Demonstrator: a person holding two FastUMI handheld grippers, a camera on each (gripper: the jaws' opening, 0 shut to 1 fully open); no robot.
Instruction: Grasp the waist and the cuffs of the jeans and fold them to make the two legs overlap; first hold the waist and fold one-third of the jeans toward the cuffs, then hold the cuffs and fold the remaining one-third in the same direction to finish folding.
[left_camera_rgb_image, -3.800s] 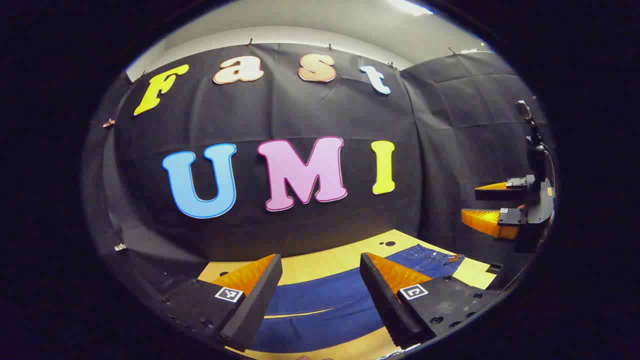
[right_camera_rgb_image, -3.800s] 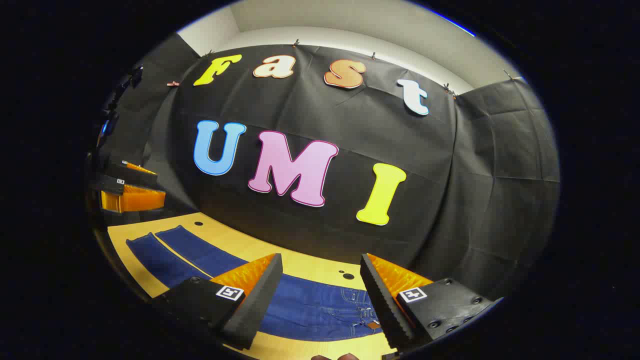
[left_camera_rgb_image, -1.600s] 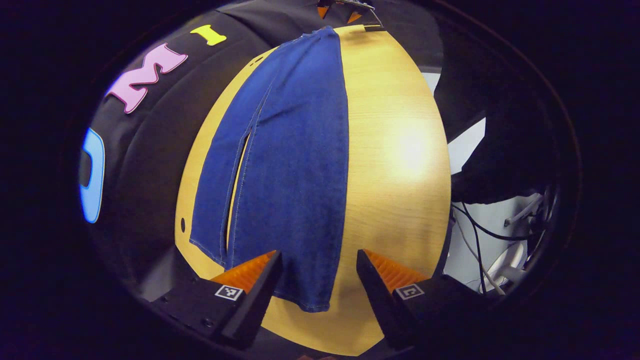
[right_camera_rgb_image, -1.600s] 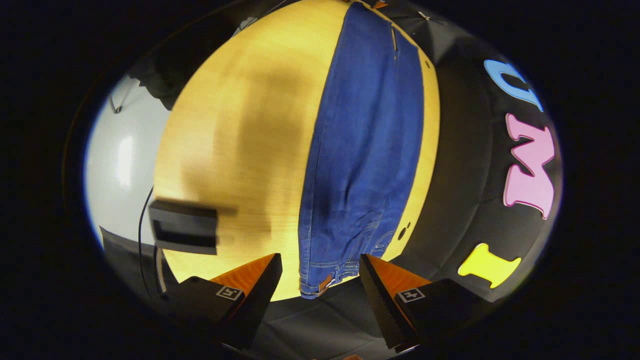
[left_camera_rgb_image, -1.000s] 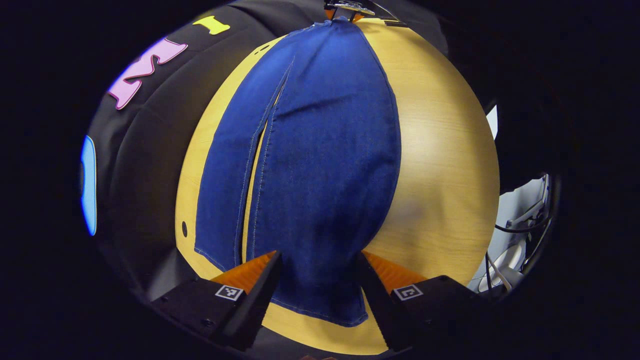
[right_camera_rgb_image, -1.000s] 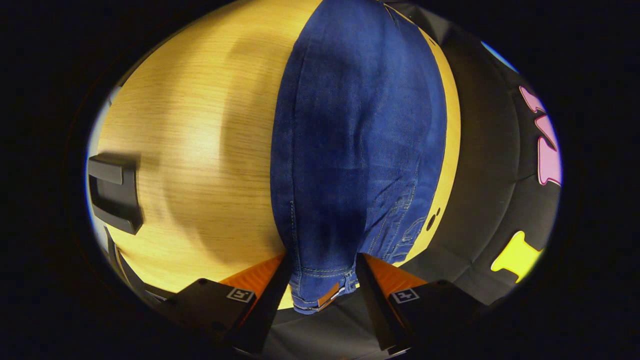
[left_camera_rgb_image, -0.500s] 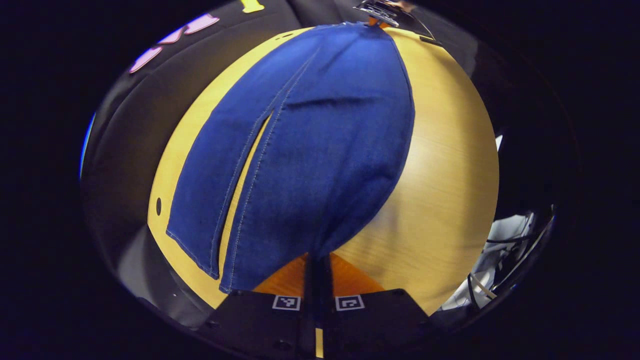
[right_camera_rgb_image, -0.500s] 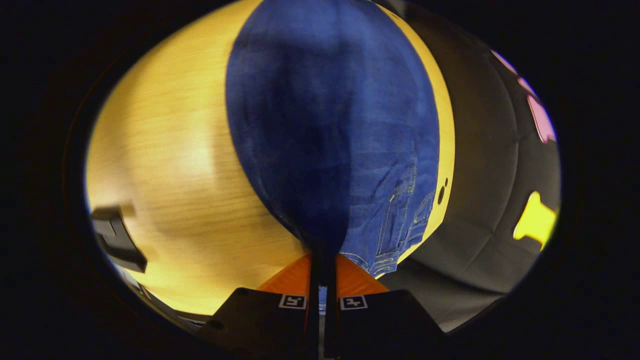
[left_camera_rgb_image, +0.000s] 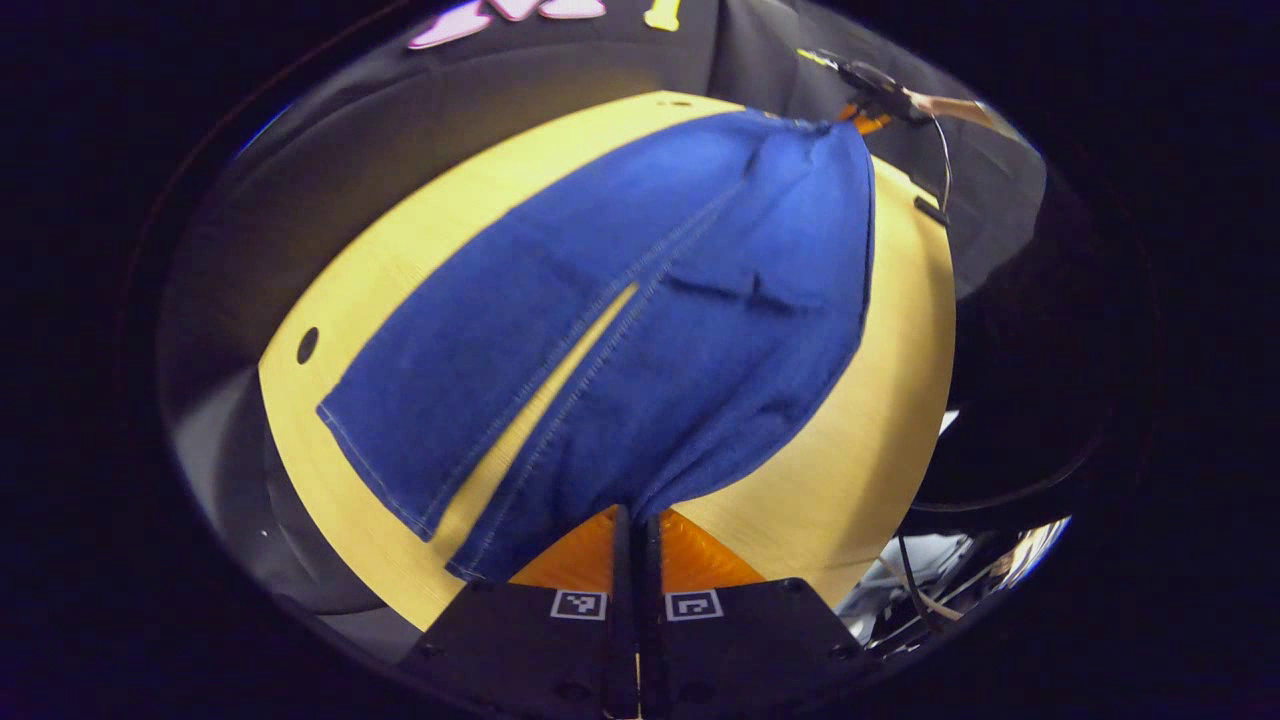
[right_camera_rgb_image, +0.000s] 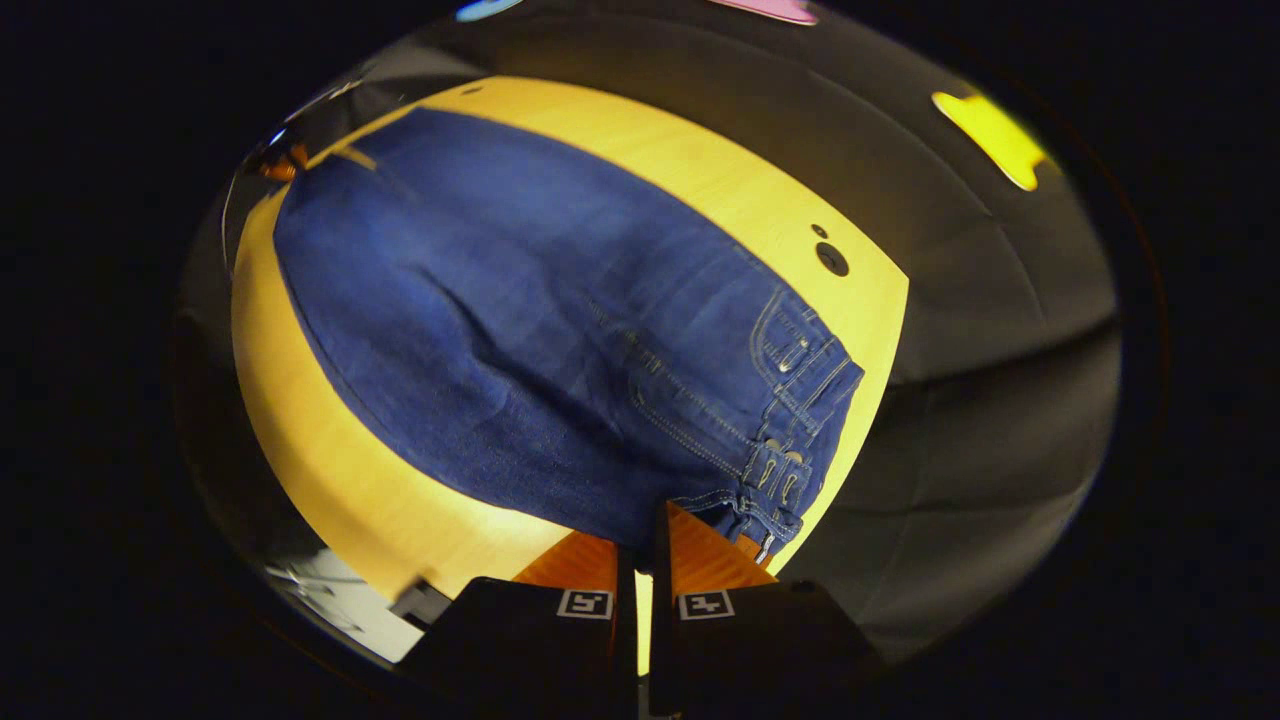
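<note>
Here we have the left claw (left_camera_rgb_image: 628, 525) pinched on a cuff (left_camera_rgb_image: 560, 520) and the right claw (right_camera_rgb_image: 640, 545) on the waist (right_camera_rgb_image: 700, 500); a thin bite may slip as the jeans (left_camera_rgb_image: 640, 330) drag over the desk (left_camera_rgb_image: 860, 450)

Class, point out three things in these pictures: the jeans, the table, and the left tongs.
jeans (left_camera_rgb_image: 640, 340), left gripper view, on the nearer leg's denim.
table (left_camera_rgb_image: 860, 440), left gripper view, on bare wood beside the jeans.
left tongs (left_camera_rgb_image: 633, 535), left gripper view, between the closed fingertips pinching the cuff.
</note>
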